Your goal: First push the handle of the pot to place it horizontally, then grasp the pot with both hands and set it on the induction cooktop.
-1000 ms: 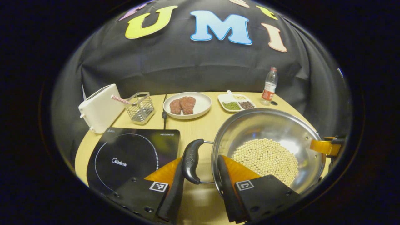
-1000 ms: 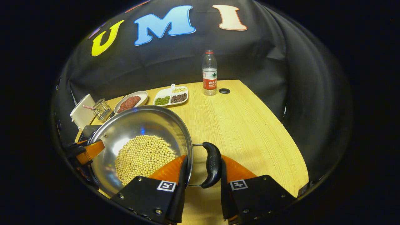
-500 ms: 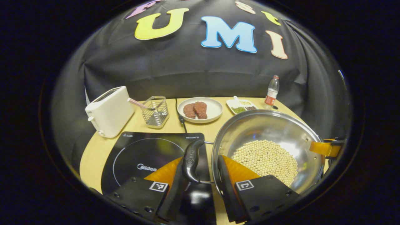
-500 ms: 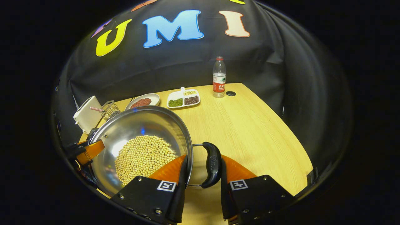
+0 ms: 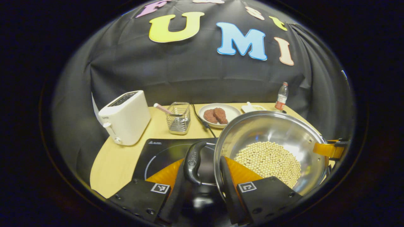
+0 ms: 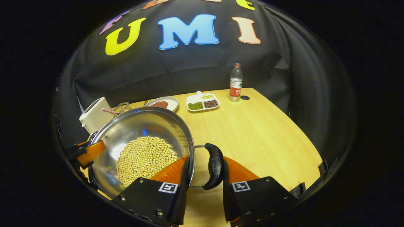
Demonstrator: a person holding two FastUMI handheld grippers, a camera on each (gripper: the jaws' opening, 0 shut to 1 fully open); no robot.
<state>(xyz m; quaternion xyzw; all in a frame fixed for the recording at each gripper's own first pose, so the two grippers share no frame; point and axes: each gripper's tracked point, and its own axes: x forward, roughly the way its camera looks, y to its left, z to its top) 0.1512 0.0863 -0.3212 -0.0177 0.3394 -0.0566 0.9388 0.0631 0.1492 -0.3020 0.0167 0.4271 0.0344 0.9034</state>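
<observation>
The wooden table [image 6: 252, 132] spreads ahead of the right gripper [image 6: 203, 176], and the black induction cooktop [image 5: 164, 151] lies directly below and ahead of the left gripper [image 5: 200, 176]. The steel pot [image 5: 271, 142], holding a bed of pale beans [image 5: 268, 159], hangs between the two grippers — its bowl to the right of the left gripper's fingers and to the left of the right gripper's fingers, seen in the right gripper view as the pot [image 6: 142, 142]. Each gripper is closed across the pot's rim and a black side handle: the left on one handle [image 5: 193, 162], the right on the other handle [image 6: 215, 165]. Beyond the cooktop stand a white toaster [image 5: 126, 116], a wire basket [image 5: 178, 118] and a plate of meat [image 5: 217, 115] — farther off, a water bottle [image 6: 235, 82].
</observation>
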